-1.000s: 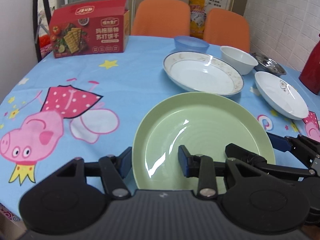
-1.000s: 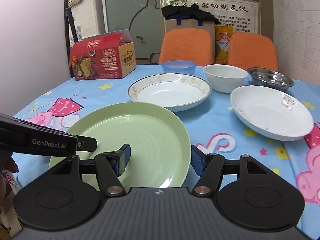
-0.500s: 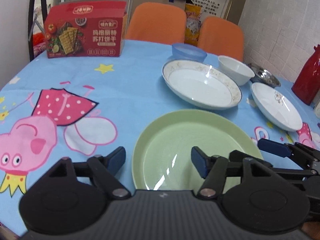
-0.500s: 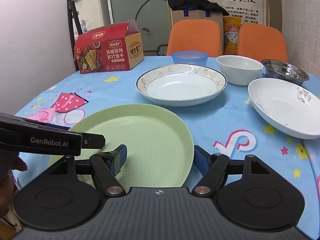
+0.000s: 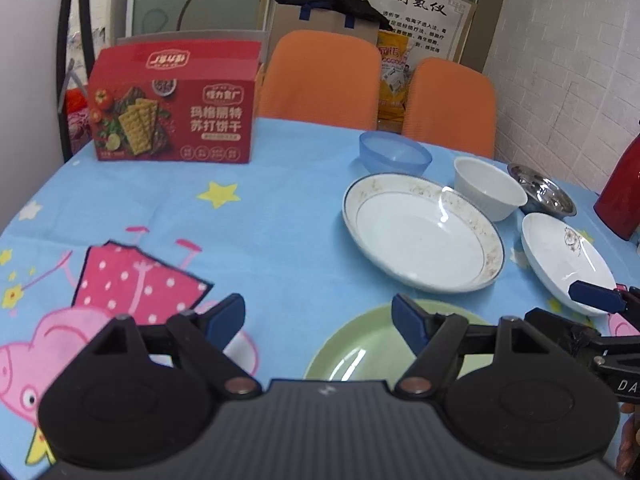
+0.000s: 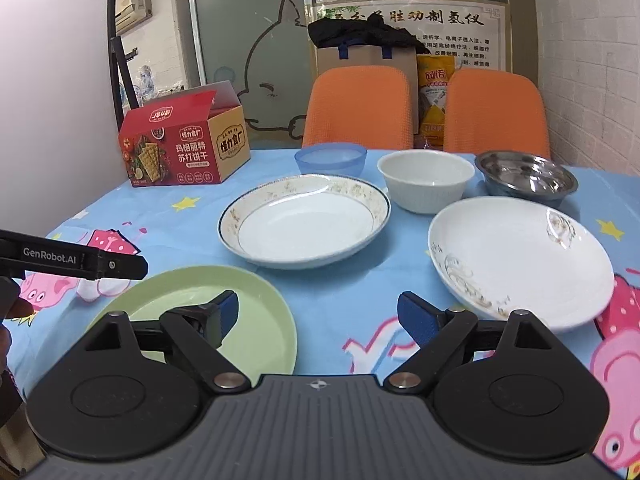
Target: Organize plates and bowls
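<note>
A green plate [image 6: 256,316] lies flat on the table at the near edge; it also shows in the left wrist view [image 5: 360,348]. My left gripper [image 5: 318,322] is open and empty, raised above the plate's left side. My right gripper [image 6: 318,318] is open and empty, just right of the green plate. Behind lie a gold-rimmed white plate [image 6: 304,226] [image 5: 420,232], a white patterned plate [image 6: 520,260] [image 5: 560,256], a white bowl [image 6: 426,180] [image 5: 488,188], a blue bowl [image 6: 330,160] [image 5: 394,158] and a steel bowl [image 6: 526,174] [image 5: 542,196].
A red cracker box [image 5: 172,108] [image 6: 180,148] stands at the back left on the blue cartoon tablecloth [image 5: 280,216]. A red jug [image 5: 622,192] stands at the far right. Two orange chairs [image 6: 360,108] are behind the table.
Both grippers have pulled back and up from the green plate and opened wider. The plate lies lower in both views. The left gripper has shifted left.
</note>
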`<state>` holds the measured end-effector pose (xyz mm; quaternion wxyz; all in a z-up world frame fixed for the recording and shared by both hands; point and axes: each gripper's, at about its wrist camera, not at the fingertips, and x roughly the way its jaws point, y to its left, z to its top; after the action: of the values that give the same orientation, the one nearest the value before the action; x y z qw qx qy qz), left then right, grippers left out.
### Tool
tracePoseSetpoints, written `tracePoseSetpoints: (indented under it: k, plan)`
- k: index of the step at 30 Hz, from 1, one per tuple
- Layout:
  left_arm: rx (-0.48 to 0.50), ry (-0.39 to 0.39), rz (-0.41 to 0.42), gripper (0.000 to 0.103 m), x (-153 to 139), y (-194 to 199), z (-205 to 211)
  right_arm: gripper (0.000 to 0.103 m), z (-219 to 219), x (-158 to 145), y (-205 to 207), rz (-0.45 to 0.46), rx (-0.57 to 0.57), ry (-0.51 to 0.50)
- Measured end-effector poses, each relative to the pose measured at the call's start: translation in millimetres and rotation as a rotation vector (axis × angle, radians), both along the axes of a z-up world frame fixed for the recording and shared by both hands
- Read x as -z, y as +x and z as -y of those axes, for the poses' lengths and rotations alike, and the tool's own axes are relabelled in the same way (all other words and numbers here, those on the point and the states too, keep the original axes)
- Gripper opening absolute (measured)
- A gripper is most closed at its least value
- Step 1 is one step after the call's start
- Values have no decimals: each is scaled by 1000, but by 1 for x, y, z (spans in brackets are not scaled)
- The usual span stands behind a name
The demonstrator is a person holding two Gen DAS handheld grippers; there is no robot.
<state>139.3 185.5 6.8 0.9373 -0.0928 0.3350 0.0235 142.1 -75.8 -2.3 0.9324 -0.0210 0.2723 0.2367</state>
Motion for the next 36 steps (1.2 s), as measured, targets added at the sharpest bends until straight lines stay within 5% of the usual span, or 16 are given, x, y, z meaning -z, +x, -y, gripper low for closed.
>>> tracePoseSetpoints:
  k: [6, 12, 24, 30, 34, 36]
  plan:
    - [65, -61, -25, 75, -4, 71, -5, 103, -19, -13, 63, 43, -3, -62]
    - [66, -76, -97, 75, 14, 120, -2, 103, -33, 2, 112, -19, 1, -96]
    - [70, -41, -145, 74, 38, 147, 7, 103, -44, 36, 136, -118, -32, -105]
    - [57, 36, -123, 58, 40, 141, 19, 103, -45, 37, 131, -99, -46, -90]
    - [80, 25, -126, 34, 36, 138, 30, 103, -42, 38, 127, -67, -29, -78]
    - [53, 38, -139, 34, 33, 140, 35, 103, -41, 36, 129, -72, -6, -73]
